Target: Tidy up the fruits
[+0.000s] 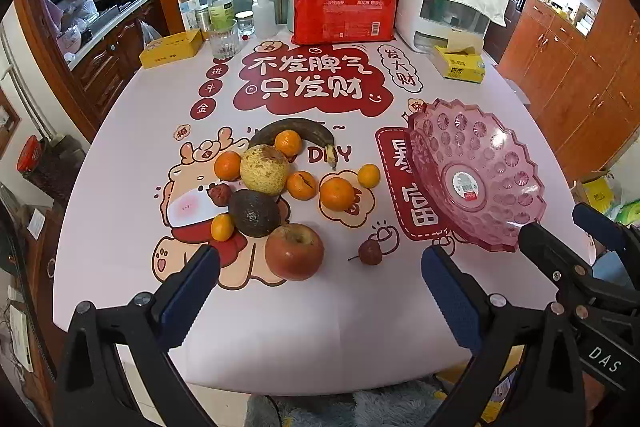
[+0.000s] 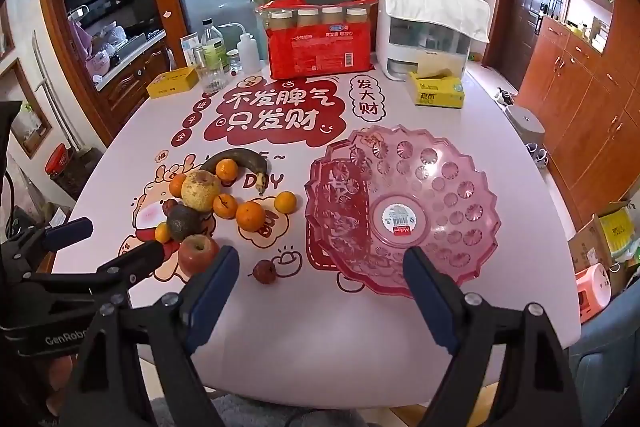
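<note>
A pile of fruit lies on the table left of centre: a red apple (image 1: 294,251) nearest me, a dark avocado (image 1: 253,213), a yellow pear (image 1: 264,169), several tangerines (image 1: 337,193), a blackened banana (image 1: 296,135) and a small dried red fruit (image 1: 370,252) lying apart. An empty pink plastic fruit bowl (image 1: 476,171) stands to the right. My left gripper (image 1: 320,269) is open and empty, hovering at the near table edge before the apple. My right gripper (image 2: 320,273) is open and empty, near the bowl's (image 2: 404,207) front rim; the apple (image 2: 198,253) sits by its left finger.
At the back of the table (image 1: 320,339) stand a red pack of bottles (image 1: 344,3), a white dispenser (image 1: 448,3), two yellow boxes (image 1: 172,47), a glass (image 1: 223,39) and bottles. Wooden cabinets (image 1: 568,75) stand on the right.
</note>
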`<move>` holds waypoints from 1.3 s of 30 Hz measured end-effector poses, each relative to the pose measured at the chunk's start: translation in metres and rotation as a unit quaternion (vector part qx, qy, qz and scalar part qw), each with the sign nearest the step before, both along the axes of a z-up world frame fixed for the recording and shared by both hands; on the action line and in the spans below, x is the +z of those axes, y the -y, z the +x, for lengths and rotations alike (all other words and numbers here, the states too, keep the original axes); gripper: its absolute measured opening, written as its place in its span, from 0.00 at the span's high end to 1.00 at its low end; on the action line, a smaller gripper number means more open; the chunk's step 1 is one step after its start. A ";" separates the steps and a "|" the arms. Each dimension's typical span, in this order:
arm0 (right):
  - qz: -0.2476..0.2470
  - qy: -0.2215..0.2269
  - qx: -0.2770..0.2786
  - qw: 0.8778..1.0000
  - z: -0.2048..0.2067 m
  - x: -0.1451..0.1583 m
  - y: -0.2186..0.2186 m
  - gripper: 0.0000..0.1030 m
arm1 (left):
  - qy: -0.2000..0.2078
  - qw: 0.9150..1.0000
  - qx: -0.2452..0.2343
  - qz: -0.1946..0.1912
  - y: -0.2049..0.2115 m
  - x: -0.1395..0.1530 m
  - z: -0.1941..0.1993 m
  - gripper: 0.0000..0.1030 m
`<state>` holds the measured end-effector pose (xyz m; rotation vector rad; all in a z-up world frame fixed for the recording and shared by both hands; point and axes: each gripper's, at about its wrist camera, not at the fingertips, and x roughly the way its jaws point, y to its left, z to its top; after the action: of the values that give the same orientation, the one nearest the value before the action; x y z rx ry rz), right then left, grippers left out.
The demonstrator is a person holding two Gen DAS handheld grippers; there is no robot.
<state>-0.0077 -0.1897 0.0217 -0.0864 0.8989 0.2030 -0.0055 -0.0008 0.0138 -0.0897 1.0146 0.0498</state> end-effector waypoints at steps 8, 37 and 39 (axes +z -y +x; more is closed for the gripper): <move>0.001 0.004 0.004 1.000 0.000 0.001 -0.001 0.18 | 0.006 1.000 0.004 0.004 0.000 0.002 0.000 0.03; 0.004 0.004 0.009 1.000 0.002 0.001 0.000 0.18 | 0.011 1.000 0.011 0.009 -0.004 0.005 0.006 0.03; 0.004 0.004 0.010 1.000 0.002 0.001 0.001 0.18 | 0.012 1.000 0.013 0.009 -0.003 0.006 0.006 0.03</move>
<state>-0.0054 -0.1911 0.0230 -0.0886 0.8896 0.2253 0.0005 0.0020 0.0196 -0.0872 0.9898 0.0804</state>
